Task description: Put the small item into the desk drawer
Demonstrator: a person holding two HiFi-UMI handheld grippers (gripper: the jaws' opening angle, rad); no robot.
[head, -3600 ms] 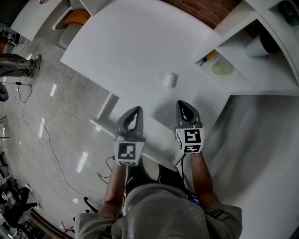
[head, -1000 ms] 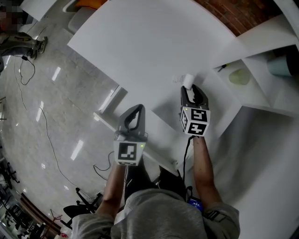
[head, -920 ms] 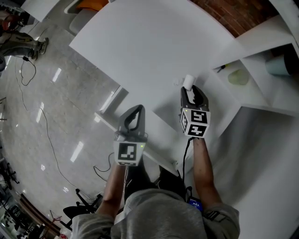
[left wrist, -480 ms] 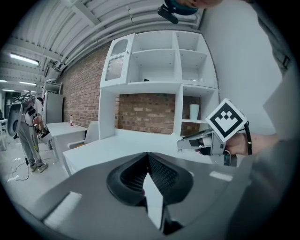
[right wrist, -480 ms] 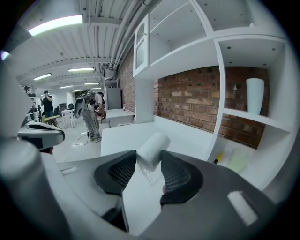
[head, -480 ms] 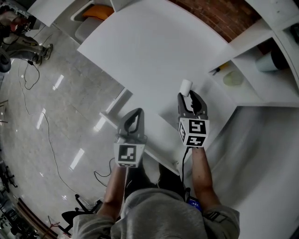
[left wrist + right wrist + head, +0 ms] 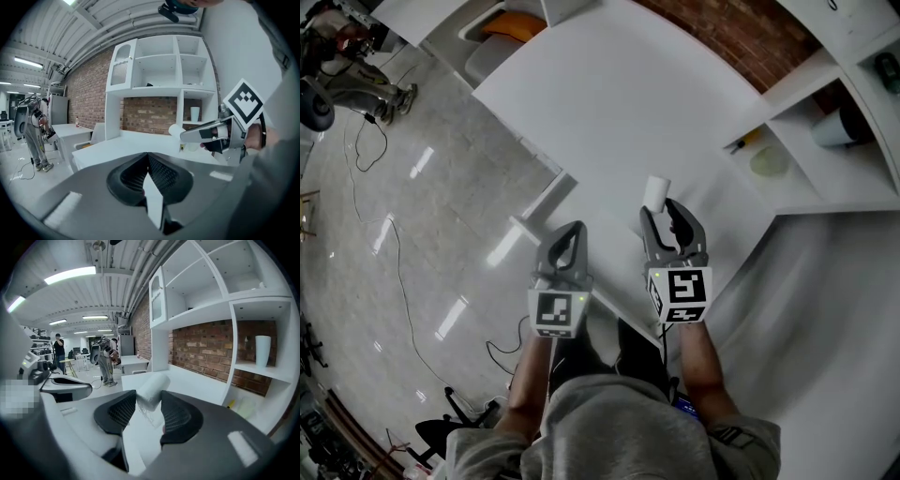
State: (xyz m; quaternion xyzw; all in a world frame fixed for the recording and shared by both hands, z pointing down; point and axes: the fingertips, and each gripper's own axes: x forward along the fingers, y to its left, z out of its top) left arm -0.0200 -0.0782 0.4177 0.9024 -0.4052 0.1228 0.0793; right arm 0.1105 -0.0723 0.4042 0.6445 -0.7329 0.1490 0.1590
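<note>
My left tongs [image 7: 572, 232] hang idle off the near edge of the desk [image 7: 609, 103], jaws pressed together with nothing between them; I judge they wait there so they are free to work the drawer, though none of my views shows a drawer open or lets me pick one out for certain. To their right, my right tongs [image 7: 664, 214] are clenched on the small white roll [image 7: 656, 192], one pad on each side of its near end, so most of it sticks out past the tips. I hold it that way, I think, so it can be let go cleanly over the drawer. It appears to be lifted clear of the desk top, just above the near part of it. Further right stands the shelf unit [image 7: 825, 183], which has no part in this job. By my count there are two tongs, each with one marker cube [image 7: 555, 309], and one roll to stow. The shelves hold one yellow pen [image 7: 739, 142], one pale round thing [image 7: 767, 161] beside it, and one white cup [image 7: 830, 131] in the next bay.
</note>
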